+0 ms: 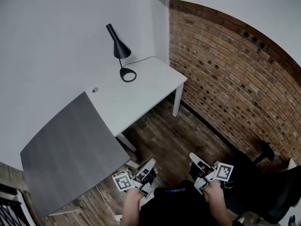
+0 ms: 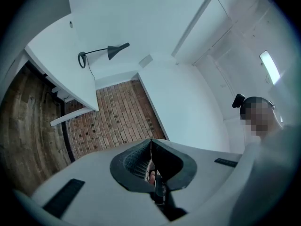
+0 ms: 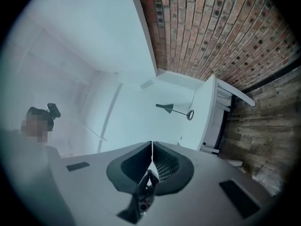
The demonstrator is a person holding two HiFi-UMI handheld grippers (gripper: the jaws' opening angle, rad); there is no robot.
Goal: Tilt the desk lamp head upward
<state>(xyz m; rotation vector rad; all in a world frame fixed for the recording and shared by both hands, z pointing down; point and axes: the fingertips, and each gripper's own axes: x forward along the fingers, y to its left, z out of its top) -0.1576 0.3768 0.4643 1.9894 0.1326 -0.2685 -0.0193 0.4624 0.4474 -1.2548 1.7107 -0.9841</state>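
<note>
A black desk lamp with a cone head and a ring base stands near the back of the white desk, against the white wall; its head points down. The lamp also shows small and far off in the left gripper view and the right gripper view. My left gripper and right gripper are held low over the wooden floor, well short of the desk. Both have their jaws pressed together with nothing between them, as seen for the left gripper and the right gripper.
A grey tabletop adjoins the white desk on the left. A brick wall runs along the right. A black office chair stands at the lower right. The lamp's cable trails across the desk toward the wall corner.
</note>
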